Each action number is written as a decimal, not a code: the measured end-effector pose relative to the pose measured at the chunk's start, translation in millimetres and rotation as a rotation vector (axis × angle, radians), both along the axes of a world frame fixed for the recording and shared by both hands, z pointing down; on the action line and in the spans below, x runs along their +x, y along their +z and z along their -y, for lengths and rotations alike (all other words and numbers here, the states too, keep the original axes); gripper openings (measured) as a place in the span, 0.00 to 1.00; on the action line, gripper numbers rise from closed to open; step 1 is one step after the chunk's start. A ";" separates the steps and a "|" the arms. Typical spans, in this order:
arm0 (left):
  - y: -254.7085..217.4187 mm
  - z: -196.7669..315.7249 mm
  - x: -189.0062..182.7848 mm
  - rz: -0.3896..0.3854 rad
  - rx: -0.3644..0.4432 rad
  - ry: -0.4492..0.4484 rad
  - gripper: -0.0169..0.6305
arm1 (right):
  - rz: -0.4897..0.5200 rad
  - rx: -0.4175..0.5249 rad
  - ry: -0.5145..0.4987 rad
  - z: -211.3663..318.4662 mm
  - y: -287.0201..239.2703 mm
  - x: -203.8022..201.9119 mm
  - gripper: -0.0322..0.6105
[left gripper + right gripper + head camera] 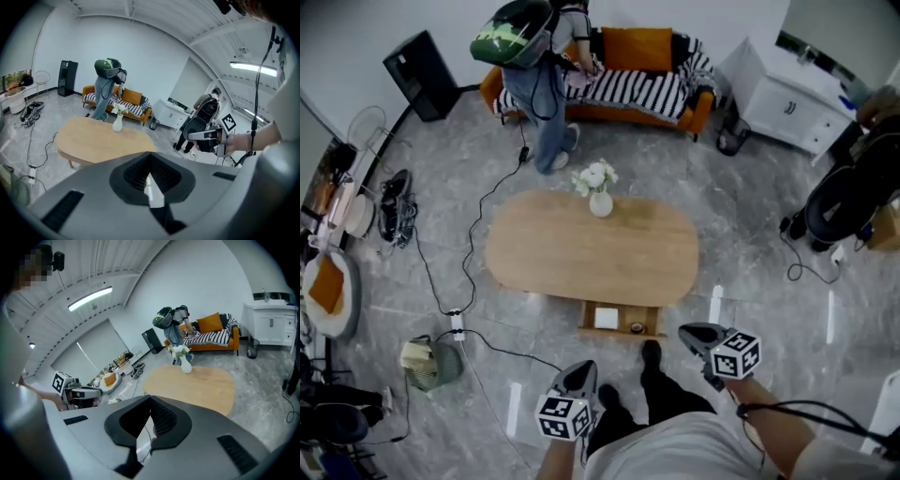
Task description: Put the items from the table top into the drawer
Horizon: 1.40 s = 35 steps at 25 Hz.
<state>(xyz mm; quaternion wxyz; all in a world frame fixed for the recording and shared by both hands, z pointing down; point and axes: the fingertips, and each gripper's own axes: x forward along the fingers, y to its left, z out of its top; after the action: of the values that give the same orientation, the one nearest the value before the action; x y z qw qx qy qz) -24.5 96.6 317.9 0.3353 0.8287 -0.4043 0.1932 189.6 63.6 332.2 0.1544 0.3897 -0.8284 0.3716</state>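
Progress: close to done, I'd judge. Table (581, 258) top is bare except for the vase (600, 203), upright at its 12 o'clock edge. Drawer (622, 313) stands open at the table's 6 o'clock side, with a white flat item (607, 319) toward 9 o'clock and a small dark round item (637, 327) toward 3 o'clock. What's left: the vase, if it counts. It's small, white and bulbous, with white flowers, so likely top-heavy. Left gripper (579, 373) and right gripper (694, 336) hang by the body at 6 o'clock, well apart from the table. Both have jaws together with nothing between them.
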 end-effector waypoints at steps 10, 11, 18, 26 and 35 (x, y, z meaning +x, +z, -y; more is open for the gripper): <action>-66.8 -23.6 -29.7 -0.041 0.111 0.105 0.02 | 0.032 0.072 0.179 -61.5 -51.1 -25.8 0.10; -72.2 -24.0 -33.3 -0.045 0.121 0.110 0.02 | 0.026 0.083 0.188 -66.7 -55.3 -27.7 0.10; -91.5 -44.8 -48.9 -0.041 0.147 0.148 0.02 | -0.037 0.150 0.228 -103.8 -89.1 -36.0 0.10; -117.6 -67.3 -50.8 -0.056 0.172 0.115 0.03 | -0.074 0.181 0.194 -129.1 -106.5 -32.0 0.10; -132.2 -75.5 -39.1 -0.088 0.194 0.041 0.03 | -0.073 0.213 0.174 -140.6 -121.2 -11.2 0.10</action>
<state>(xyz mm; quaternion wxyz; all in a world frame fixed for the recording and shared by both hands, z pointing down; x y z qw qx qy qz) -63.6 172.1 185.7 0.2670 0.8731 -0.3888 0.1232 178.4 204.2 211.1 0.1096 0.4876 -0.8199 0.2793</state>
